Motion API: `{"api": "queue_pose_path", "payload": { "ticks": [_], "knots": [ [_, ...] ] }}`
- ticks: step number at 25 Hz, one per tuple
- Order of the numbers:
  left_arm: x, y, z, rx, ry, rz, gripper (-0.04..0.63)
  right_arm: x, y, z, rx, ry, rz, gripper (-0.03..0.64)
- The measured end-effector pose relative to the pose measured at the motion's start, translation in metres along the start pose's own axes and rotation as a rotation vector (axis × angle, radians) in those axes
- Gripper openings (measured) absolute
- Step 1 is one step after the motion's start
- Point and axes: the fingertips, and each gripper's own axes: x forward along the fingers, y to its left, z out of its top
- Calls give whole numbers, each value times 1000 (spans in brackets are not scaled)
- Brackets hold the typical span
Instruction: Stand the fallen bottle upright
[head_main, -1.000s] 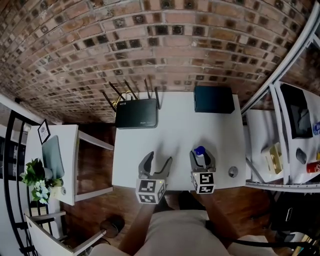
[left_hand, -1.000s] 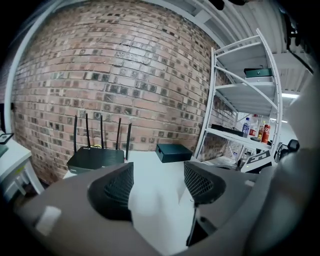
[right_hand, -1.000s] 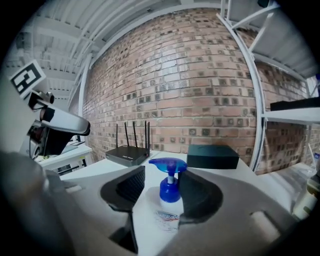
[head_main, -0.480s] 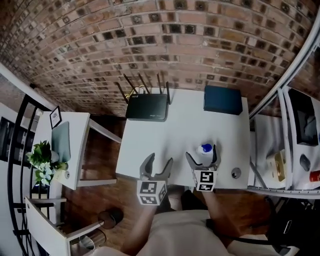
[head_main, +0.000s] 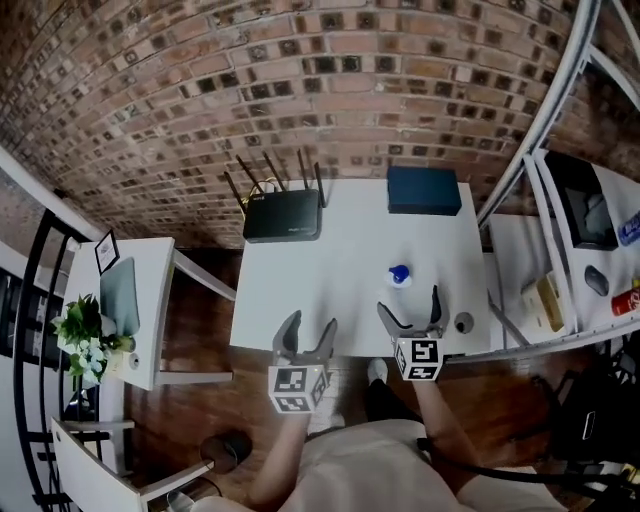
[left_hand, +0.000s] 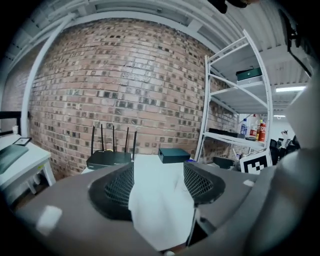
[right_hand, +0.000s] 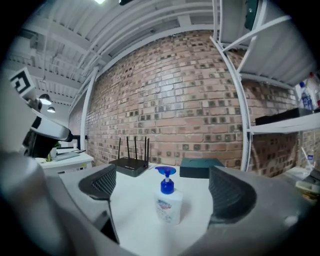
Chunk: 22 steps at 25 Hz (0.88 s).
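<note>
A small white pump bottle (head_main: 399, 275) with a blue pump head stands upright on the white table (head_main: 340, 270). In the right gripper view the bottle (right_hand: 168, 202) stands between and a little beyond the jaws, which do not touch it. My right gripper (head_main: 410, 310) hangs over the table's near edge just short of the bottle, its jaws opening wide. My left gripper (head_main: 310, 332) is open at the near edge to the left, with nothing between its fingers (left_hand: 112, 187).
A black router (head_main: 283, 215) with several antennas and a dark teal box (head_main: 424, 190) sit at the table's far side by the brick wall. A small round object (head_main: 463, 323) lies near the right front corner. A white shelf rack (head_main: 570, 220) stands at right, a side table (head_main: 125, 310) at left.
The right gripper let go of the bottle, opened wide and drew back toward the table's near edge. The bottle stays standing. The left gripper also pulled back.
</note>
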Motion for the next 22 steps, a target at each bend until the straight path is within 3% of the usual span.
{"api": "queue_pose_path", "payload": {
  "ticks": [12,15,18,22],
  "knots": [
    [-127,-40,35,137,-164,-189,328,-186,78,95,45,-152,-160,548],
    [-146,-49,37,151,-184,-202,325,-223,85,108,6,-173,-203,471],
    [-155,-61,49,160,-220,-193,324,-242,79,124,-43,-195,-220,469],
    [-161,-70,69,181,-258,-161,319,-242,68,140,-26,-210,-225,436]
  ]
}}
